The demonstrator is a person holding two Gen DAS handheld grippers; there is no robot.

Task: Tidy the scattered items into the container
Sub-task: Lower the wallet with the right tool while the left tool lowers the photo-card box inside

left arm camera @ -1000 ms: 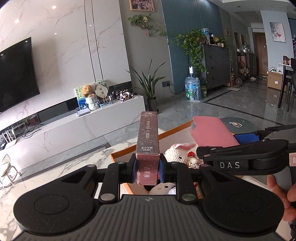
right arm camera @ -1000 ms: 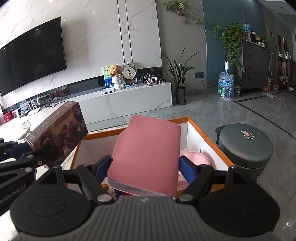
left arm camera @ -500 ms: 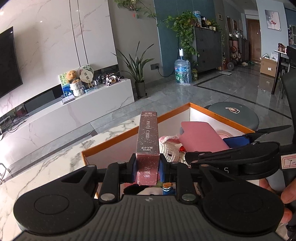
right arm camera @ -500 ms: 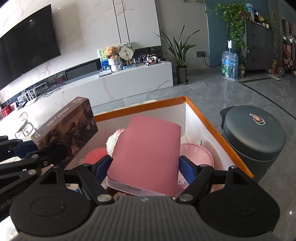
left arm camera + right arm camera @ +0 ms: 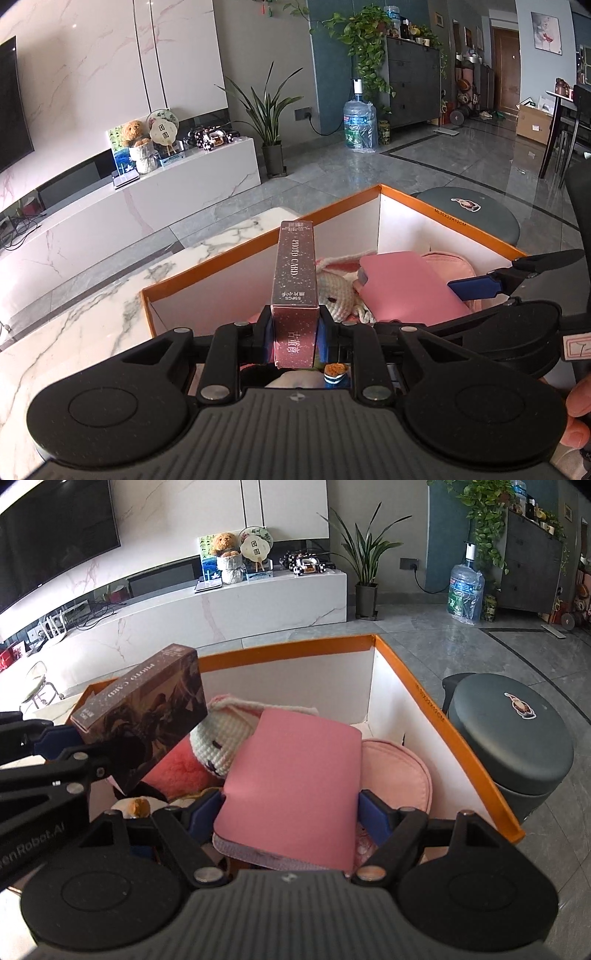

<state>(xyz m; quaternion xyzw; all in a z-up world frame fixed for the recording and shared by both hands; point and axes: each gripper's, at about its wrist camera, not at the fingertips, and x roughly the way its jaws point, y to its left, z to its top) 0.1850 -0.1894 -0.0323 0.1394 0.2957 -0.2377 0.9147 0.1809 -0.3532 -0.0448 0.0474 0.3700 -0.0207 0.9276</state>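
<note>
My left gripper (image 5: 294,338) is shut on a dark pink photo card box (image 5: 295,280), held on edge over the near left part of the orange-rimmed white box (image 5: 476,232). My right gripper (image 5: 290,810) is shut on a flat pink notebook (image 5: 295,786), held over the middle of the same box (image 5: 424,705). Inside lie a white crocheted bunny (image 5: 221,742), a fluffy pink toy (image 5: 177,771) and a pink pouch (image 5: 399,771). In the right wrist view the photo card box (image 5: 147,716) and the left gripper (image 5: 55,753) appear at the left.
The container stands on a white marble table (image 5: 74,332). A dark green round bin (image 5: 517,738) stands just right of it on the grey floor. A person's fingers (image 5: 576,417) show at the right edge. A white TV cabinet (image 5: 221,609) runs along the far wall.
Both grippers have come forward and down and tilted downward over the container, still holding the photo card box and the notebook. More of the box's inside shows now.
</note>
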